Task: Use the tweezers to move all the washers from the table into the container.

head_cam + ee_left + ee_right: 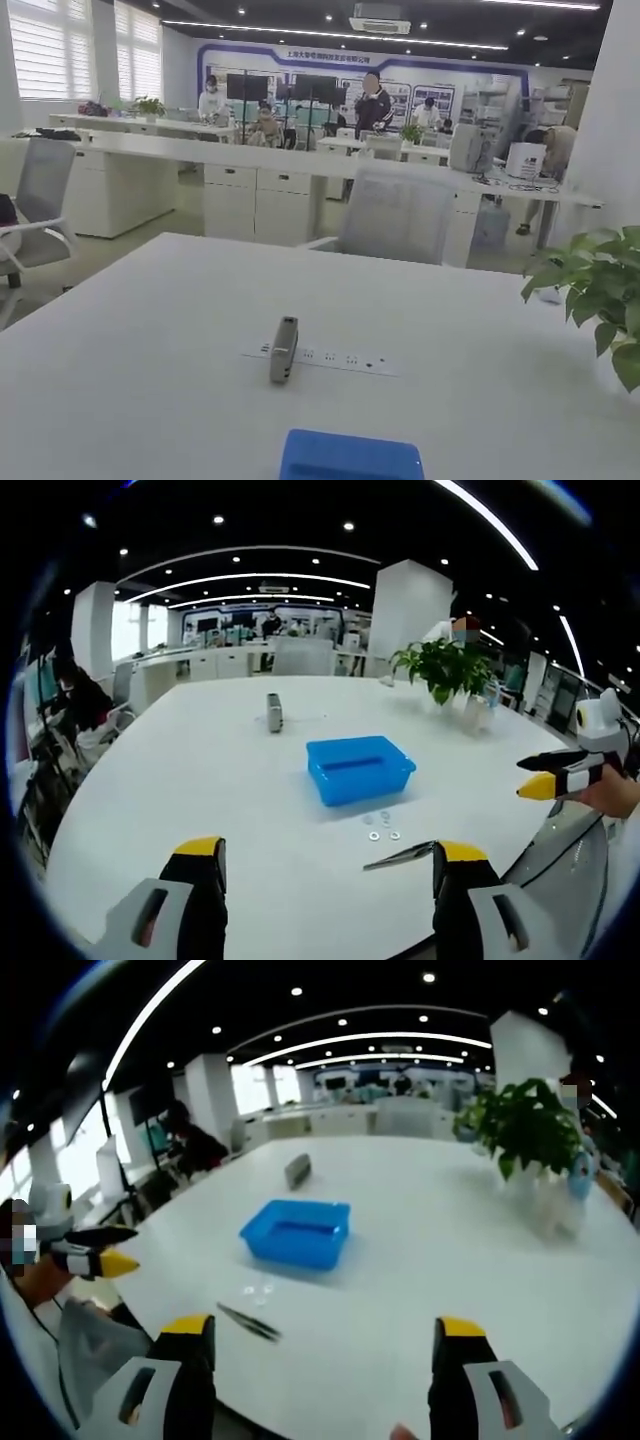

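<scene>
Lying on the white desk, a few small metal washers sit just beside the blue rectangular plastic container, at its 6 o'clock in the left gripper view. The slim metal tweezers rest near them, again toward 6 o'clock. The left tool hangs with jaws wide apart and empty; the right tool is likewise spread, holding nothing.

Blue container cut off by head view's bottom edge, washers blurred, tiny
</scene>
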